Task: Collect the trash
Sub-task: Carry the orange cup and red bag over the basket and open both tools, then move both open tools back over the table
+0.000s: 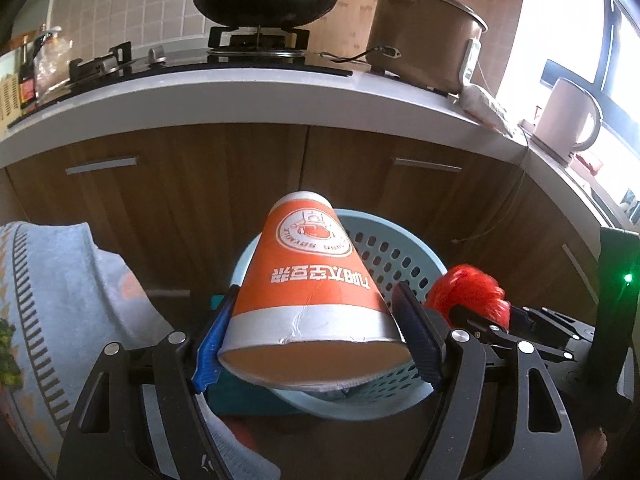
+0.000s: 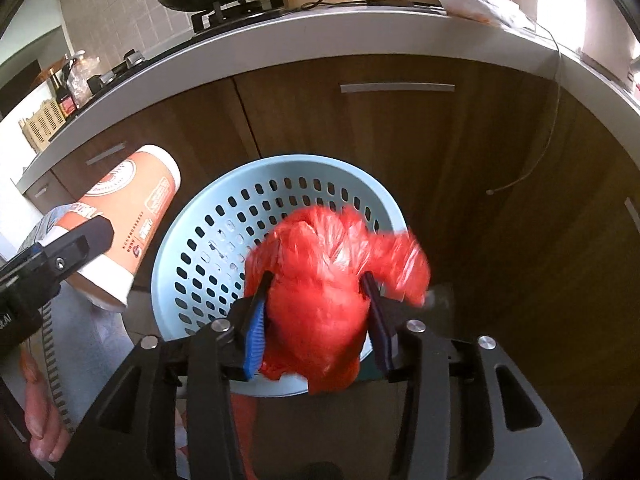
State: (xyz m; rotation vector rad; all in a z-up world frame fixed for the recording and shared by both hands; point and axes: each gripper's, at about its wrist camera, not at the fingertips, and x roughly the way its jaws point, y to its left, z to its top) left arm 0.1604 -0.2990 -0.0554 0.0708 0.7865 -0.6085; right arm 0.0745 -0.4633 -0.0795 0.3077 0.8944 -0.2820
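Observation:
My left gripper is shut on an orange and white paper cup, held by its rim end with the base pointing away. It also shows in the right wrist view. My right gripper is shut on a crumpled red plastic bag, also seen in the left wrist view. Both are held above a light blue perforated bin, which stands on the floor before the cabinets; its rim also shows in the left wrist view.
Brown cabinet doors stand behind the bin under a grey counter. On the counter are a stove with a black wok, a brown pot and a kettle. A patterned blue cloth lies at the left.

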